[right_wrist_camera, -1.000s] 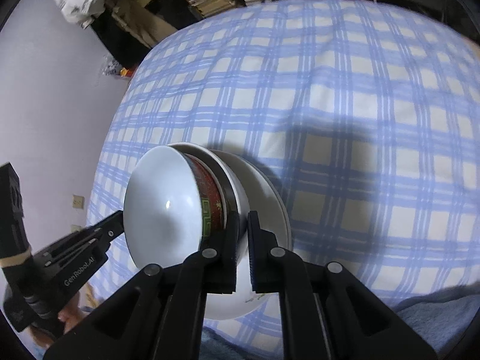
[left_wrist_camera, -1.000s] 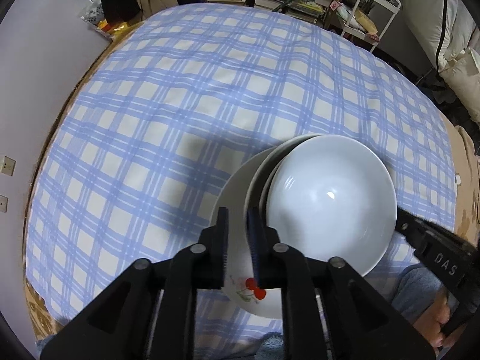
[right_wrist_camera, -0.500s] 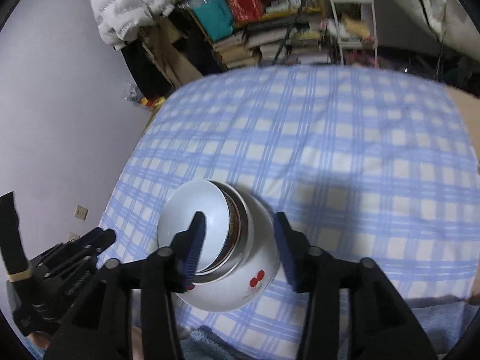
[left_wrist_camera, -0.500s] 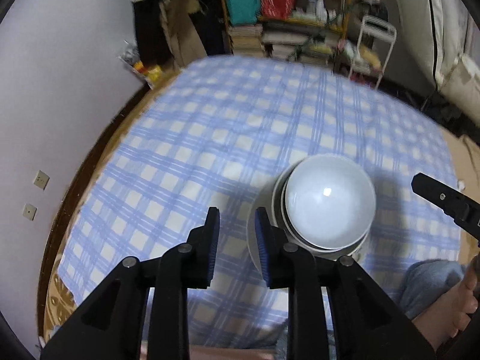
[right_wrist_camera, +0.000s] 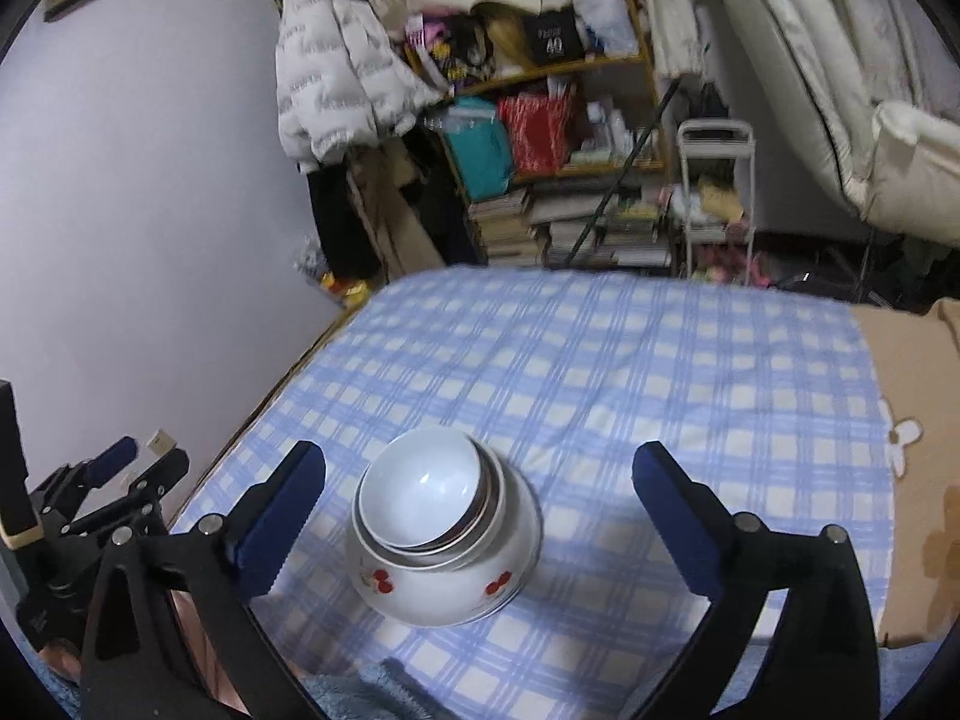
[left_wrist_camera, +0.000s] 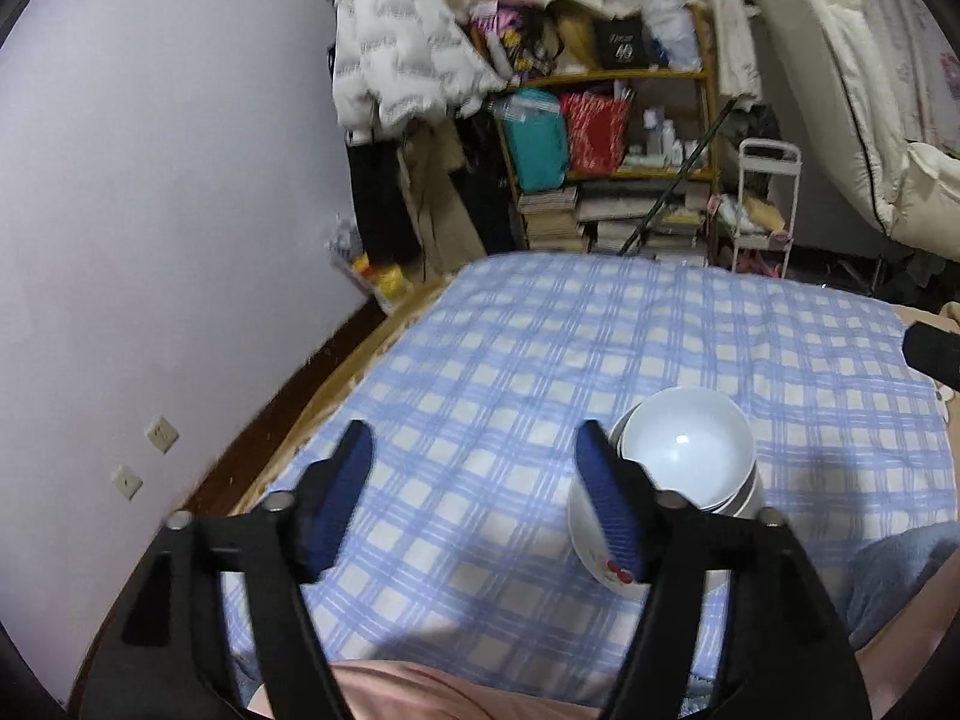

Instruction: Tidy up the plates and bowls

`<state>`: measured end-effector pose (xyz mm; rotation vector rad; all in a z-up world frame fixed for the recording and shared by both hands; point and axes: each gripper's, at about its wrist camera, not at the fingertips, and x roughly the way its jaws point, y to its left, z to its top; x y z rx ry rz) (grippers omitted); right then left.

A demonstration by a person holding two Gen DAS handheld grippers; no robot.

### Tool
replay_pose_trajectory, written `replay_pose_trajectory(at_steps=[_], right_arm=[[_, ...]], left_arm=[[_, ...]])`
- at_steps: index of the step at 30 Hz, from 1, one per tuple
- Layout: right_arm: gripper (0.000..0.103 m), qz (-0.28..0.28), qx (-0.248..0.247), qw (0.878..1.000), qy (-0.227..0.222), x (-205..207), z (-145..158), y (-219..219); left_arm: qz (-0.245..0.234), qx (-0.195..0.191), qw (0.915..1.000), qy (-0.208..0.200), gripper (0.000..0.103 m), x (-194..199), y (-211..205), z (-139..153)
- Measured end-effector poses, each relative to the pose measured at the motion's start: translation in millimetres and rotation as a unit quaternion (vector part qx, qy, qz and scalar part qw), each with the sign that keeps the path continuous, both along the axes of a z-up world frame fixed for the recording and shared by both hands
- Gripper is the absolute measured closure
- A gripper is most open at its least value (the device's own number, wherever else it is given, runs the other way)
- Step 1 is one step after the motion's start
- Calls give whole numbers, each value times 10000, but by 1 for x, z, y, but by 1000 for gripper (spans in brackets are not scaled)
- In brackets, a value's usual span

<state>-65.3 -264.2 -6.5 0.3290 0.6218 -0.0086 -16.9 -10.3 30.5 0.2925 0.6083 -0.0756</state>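
Showing nested bowls (right_wrist_camera: 441, 531) on the bed (right_wrist_camera: 660, 372), centred before the opening, empty right tool (right_wrist_camera: 477, 516); left tool (left_wrist_camera: 474, 501), likewise opening, sits left of them.

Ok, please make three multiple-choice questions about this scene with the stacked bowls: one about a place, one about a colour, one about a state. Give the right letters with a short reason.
1. Where does the stack of bowls stand?
A. on the checked cloth
B. on the bookshelf
C. on the floor

2. What colour is the fruit motif on the largest bowl at the bottom?
A. green
B. red
C. yellow

3. How is the right gripper at this moment?
A. clamped on the bowl rim
B. shut with nothing in it
C. apart from the bowls, jaws wide

Answers:
1 A: the stack rests on the blue and white checked cloth, near its close edge.
2 B: red cherries show on the white side of the bottom bowl.
3 C: both pads stand clear on either side of the stack and touch nothing; the jaws are opening.
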Motion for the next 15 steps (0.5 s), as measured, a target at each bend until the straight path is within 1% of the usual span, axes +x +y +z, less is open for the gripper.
replay_pose_trajectory(at_steps=[2,6,9,10,12,15], right_arm=[[0,-54,-103,9999,-102,-7,1,-2],[0,-200,-188,9989,-380,-24,4,-5],[0,-321,-360,9963,-717,-36,4,-6],[0,-367,-436,9950,-825,-40,4,-6],[0,-437,-579,9931,-917,-44,3,-5],[0,-557,-780,9906,-980,-46,0,-5]], left_arm=[[-52,29,9998,-197,21,-11,-2,0],[-153,59,9989,-436,12,-26,-6,-2],[-148,121,9978,-636,8,-34,-8,-4],[-160,113,9976,-662,7,-35,-8,-4],[-234,6,9980,-585,7,-34,-7,-6],[-284,-113,9983,-492,7,-32,-6,-9]])
